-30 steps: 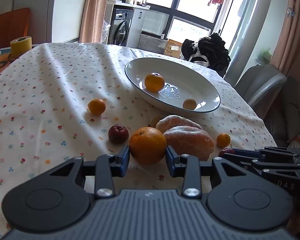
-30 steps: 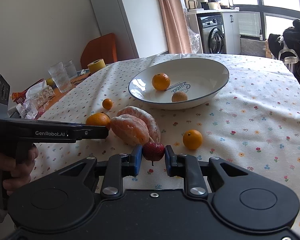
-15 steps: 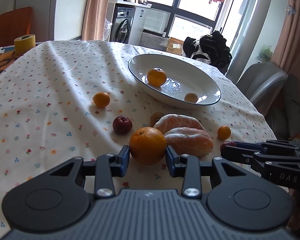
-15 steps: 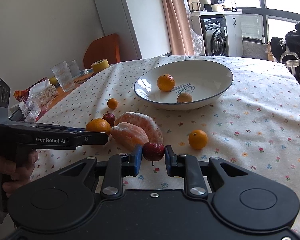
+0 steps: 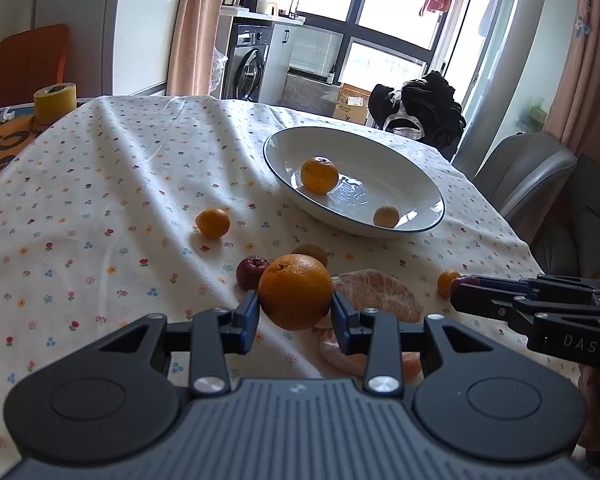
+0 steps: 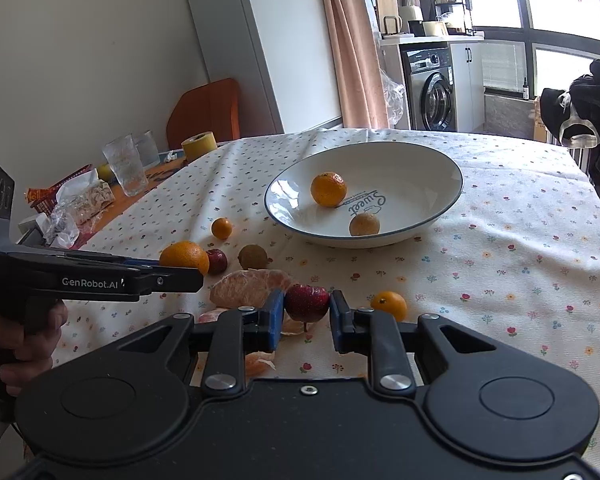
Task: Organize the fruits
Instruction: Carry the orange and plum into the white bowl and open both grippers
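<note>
My left gripper (image 5: 295, 312) is shut on a large orange (image 5: 296, 291), held above the flowered tablecloth. My right gripper (image 6: 305, 314) is shut on a small dark red fruit (image 6: 307, 302), also lifted. A white bowl (image 5: 420, 184) with a dark rim holds a mandarin (image 5: 319, 175) and a small tan fruit (image 5: 386, 216). On the cloth lie peeled citrus segments (image 5: 380, 292), a second red fruit (image 5: 250, 271), a brown fruit (image 5: 312, 251) and two little mandarins (image 5: 213, 222) (image 6: 389, 304). In the right wrist view the left gripper (image 6: 180, 276) shows with its orange (image 6: 184, 257).
A yellow tape roll (image 5: 55, 102), glasses (image 6: 125, 164) and snack wrappers (image 6: 80, 204) sit at the table's far left end. A grey chair (image 5: 524, 176) with dark clothing (image 5: 420, 108) behind it stands past the right edge. A hand (image 6: 28, 344) grips the left handle.
Both grippers have risen and tilted with their fruit; the orange and the red fruit are now off the cloth. The peeled segments and loose fruit stay where they were.
</note>
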The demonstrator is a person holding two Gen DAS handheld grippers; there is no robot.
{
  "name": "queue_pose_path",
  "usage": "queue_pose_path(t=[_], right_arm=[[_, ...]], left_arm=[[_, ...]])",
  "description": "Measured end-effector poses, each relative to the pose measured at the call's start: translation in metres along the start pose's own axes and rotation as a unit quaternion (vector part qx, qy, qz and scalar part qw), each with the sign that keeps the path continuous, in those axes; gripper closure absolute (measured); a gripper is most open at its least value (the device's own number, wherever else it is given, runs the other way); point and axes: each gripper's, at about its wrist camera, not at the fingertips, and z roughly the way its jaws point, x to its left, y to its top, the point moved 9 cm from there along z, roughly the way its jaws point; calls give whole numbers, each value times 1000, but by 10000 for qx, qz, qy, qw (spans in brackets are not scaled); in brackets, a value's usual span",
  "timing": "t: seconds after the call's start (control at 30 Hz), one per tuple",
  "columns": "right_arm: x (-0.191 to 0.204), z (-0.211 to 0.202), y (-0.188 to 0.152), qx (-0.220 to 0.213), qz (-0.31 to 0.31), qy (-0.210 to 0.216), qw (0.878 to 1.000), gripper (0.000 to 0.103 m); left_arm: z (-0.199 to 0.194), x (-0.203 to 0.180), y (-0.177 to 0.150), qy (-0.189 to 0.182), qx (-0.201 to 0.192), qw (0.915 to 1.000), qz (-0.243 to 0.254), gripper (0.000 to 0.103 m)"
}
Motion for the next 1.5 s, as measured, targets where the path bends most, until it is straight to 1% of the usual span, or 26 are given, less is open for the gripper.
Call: queue_pose_path(t=[0.23, 0.63, 1.07, 1.3, 1.33, 1.37, 1.4, 1.43, 1.47, 1.5], right_arm=[[-9, -2, 16, -150, -15, -96, 9998, 80], [-21, 8, 42, -317, -83, -177, 9993, 80], [-38, 29, 65, -371, -66, -234, 9990, 80], [-46, 41, 77, -418, -46, -299, 9987, 80], [-47, 42, 79, -434, -41, -332, 9985, 79], [-48, 43, 80, -452, -18, -342, 9984, 72], [-50, 44, 81, -453, 17, -360, 9983, 57], [-52, 43, 80, -463, 53, -390, 9982, 50], [-53, 42, 80, -511, 55, -412, 9978, 46], [-54, 41, 78, -514, 50, -426, 9978, 46]], left_arm=[[1, -3, 18, -31, -103, 9999, 75, 66], [15, -14, 51, -96, -244, 9995, 202, 66], [47, -34, 78, -250, -197, 9986, 416, 66], [65, -40, 88, -314, -143, 9985, 436, 66], [66, -41, 90, -295, -181, 9984, 444, 65], [66, -41, 92, -271, -223, 9982, 478, 61], [66, -42, 93, -224, -237, 9980, 549, 59], [65, -42, 94, -183, -239, 9979, 575, 54], [63, -41, 95, -176, -256, 9980, 553, 48], [61, -39, 95, -195, -292, 9981, 506, 46]])
